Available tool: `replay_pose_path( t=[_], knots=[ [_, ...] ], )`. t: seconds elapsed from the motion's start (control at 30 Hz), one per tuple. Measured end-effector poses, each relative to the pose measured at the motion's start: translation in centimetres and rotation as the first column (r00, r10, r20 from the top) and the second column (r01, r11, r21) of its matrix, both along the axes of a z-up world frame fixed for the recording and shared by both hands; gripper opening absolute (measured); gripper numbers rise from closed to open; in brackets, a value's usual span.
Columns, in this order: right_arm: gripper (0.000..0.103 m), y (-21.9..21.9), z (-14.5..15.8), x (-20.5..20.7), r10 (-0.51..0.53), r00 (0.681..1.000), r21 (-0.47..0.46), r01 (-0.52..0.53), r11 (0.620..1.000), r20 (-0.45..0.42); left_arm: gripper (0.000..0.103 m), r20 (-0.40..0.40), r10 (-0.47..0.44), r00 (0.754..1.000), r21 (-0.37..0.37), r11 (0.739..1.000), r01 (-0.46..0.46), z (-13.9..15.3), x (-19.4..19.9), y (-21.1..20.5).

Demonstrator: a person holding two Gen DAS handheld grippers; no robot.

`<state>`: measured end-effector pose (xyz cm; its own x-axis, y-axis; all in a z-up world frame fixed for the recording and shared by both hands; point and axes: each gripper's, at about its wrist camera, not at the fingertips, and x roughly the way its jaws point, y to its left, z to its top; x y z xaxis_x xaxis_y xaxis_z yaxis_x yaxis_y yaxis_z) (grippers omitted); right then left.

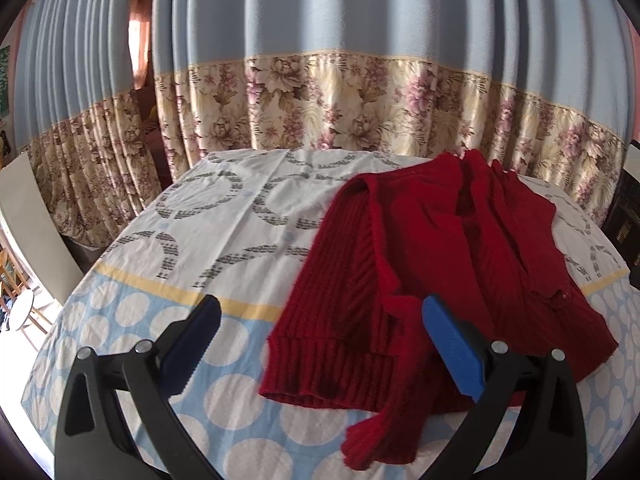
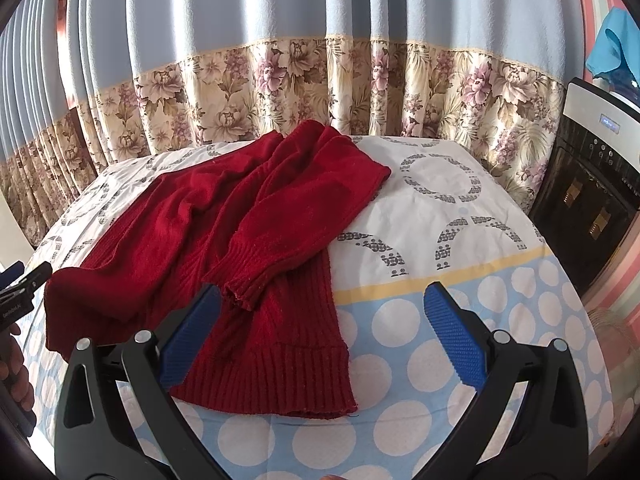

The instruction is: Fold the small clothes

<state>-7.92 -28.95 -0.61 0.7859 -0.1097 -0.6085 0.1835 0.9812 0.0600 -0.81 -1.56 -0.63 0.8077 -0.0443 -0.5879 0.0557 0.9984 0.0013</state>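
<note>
On the desk (image 2: 460, 208) the red sweater (image 2: 224, 240) lies half folded, sleeves laid inward; I hold my left tool (image 1: 320, 344) and right tool (image 2: 322, 332) apart, empty, near its hem for the next fold.

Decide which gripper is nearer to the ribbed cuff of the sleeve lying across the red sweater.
Right. The right gripper hangs open with its left finger beside the sleeve cuff. The left gripper hovers open over the sweater's other edge.
</note>
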Motion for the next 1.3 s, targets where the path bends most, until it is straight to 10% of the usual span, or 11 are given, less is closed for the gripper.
replay_pose_path(
  t=[1.3],
  knots=[
    [0.1,0.0,-1.2,0.6,0.031,0.999,0.053,-0.03,0.998,-0.024,0.101,-0.019,-0.123,0.992,-0.009,0.992,0.122,-1.1,-0.3,-3.9]
  ],
)
